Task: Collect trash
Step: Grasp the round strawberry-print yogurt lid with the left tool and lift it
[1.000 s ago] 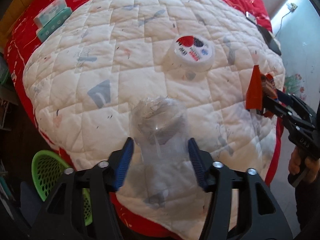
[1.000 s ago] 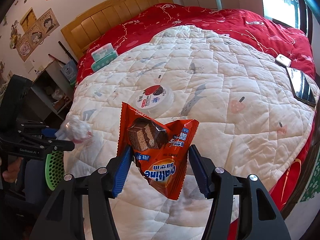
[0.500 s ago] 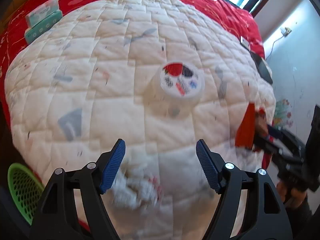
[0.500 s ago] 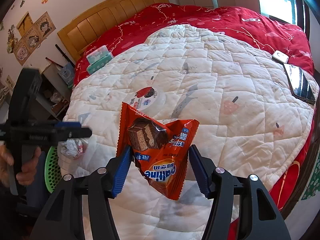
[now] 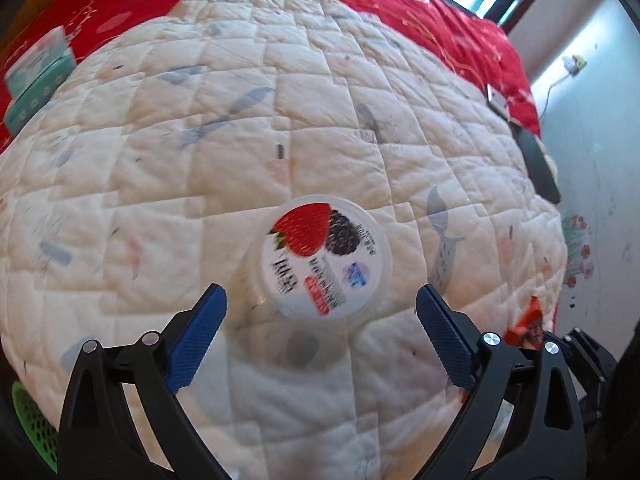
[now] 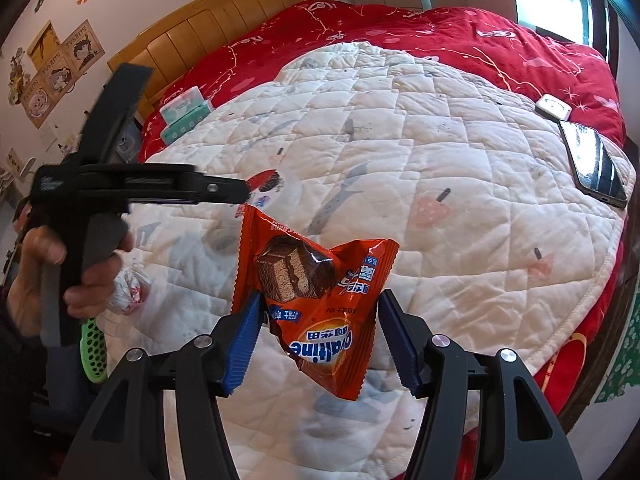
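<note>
Left gripper (image 5: 320,320) spread wide, round white plastic fruit-label cup (image 5: 325,257) just ahead between its tips. Right gripper (image 6: 318,342) clamps orange foil snack wrapper (image 6: 316,300).

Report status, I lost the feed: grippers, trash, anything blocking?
Left gripper open, empty, lined up on yogurt cup. Right gripper shut on orange wrapper. Crumpled plastic lying at quilt edge. Nothing blocking the cup.

The left gripper (image 5: 320,332) has released the crumpled plastic wrapper (image 6: 128,290); its jaws now stand wide apart and empty. The yogurt cup (image 5: 320,256), previously well ahead, now sits just ahead of the jaws.
</note>
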`<state>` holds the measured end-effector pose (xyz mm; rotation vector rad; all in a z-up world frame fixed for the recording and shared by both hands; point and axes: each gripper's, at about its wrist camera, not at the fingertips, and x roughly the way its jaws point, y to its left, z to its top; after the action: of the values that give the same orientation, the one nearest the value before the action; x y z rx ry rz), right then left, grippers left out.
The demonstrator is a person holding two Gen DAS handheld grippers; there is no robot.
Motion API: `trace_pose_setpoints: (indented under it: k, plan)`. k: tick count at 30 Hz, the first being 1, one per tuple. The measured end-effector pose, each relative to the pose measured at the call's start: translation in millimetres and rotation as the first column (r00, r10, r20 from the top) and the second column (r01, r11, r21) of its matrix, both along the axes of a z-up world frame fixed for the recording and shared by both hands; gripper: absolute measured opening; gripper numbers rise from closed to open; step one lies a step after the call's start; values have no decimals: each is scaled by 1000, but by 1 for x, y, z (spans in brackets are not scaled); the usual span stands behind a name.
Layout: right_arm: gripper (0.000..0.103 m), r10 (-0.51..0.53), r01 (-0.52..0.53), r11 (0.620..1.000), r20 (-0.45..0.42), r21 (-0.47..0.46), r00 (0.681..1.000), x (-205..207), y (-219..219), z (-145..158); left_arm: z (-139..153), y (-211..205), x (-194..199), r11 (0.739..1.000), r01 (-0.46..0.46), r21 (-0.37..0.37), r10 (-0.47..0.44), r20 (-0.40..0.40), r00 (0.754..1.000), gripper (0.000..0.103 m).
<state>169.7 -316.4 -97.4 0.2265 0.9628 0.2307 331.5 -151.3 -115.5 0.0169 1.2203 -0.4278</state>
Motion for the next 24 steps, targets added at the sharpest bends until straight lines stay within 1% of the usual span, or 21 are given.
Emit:
trace_pose_setpoints:
  k: [3, 5, 8, 9, 10, 13, 15, 17, 20, 21, 23, 24]
  plan:
    - [58, -1, 1, 1000, -5, -1, 1000, 0, -6, -3, -9, -15, 7, 998, 16, 65, -17, 18, 1000, 94]
    - [58, -5, 5, 1000, -12, 2, 1000, 1, -9, -6, -14, -19, 10, 996, 2, 95, -4, 25, 1000, 94]
    - [58, -7, 7, 1000, -19, 7, 1000, 1, -12, -11, -23, -21, 14, 996, -14, 88, 14, 11, 1000, 94]
    - [58, -7, 7, 1000, -21, 6, 1000, 1, -12, -12, -25, -22, 14, 996, -17, 84, 15, 14, 1000, 92]
    - [58, -7, 7, 1000, -23, 6, 1000, 1, -12, -13, -25, -21, 13, 996, -22, 91, 20, 27, 999, 90]
    - [58, -9, 9, 1000, -23, 5, 1000, 0, -11, -13, -20, -17, 7, 996, -36, 86, 30, 69, 997, 89]
    - [58, -9, 9, 1000, -16, 4, 1000, -2, -10, -10, -9, -10, -1, 996, -50, 77, 41, 105, 994, 89]
    - [58, -6, 7, 1000, -9, 5, 1000, -4, -6, -6, 2, -2, -10, 997, -68, 48, 62, 122, 991, 89]
    - [58, 7, -7, 1000, 8, 11, 1000, -7, 3, 3, 23, 20, -25, 993, -119, 8, 116, 156, 981, 89]
    - [58, 11, -11, 1000, 13, 14, 1000, -8, 6, 6, 34, 30, -34, 990, -142, 3, 139, 185, 973, 89]
    - [58, 28, -29, 999, 30, 20, 999, -11, 16, 14, 46, 44, -46, 985, -172, -13, 170, 215, 962, 89]
    - [58, 34, -35, 999, 36, 20, 999, -12, 19, 17, 56, 58, -57, 979, -200, -29, 201, 233, 951, 89]
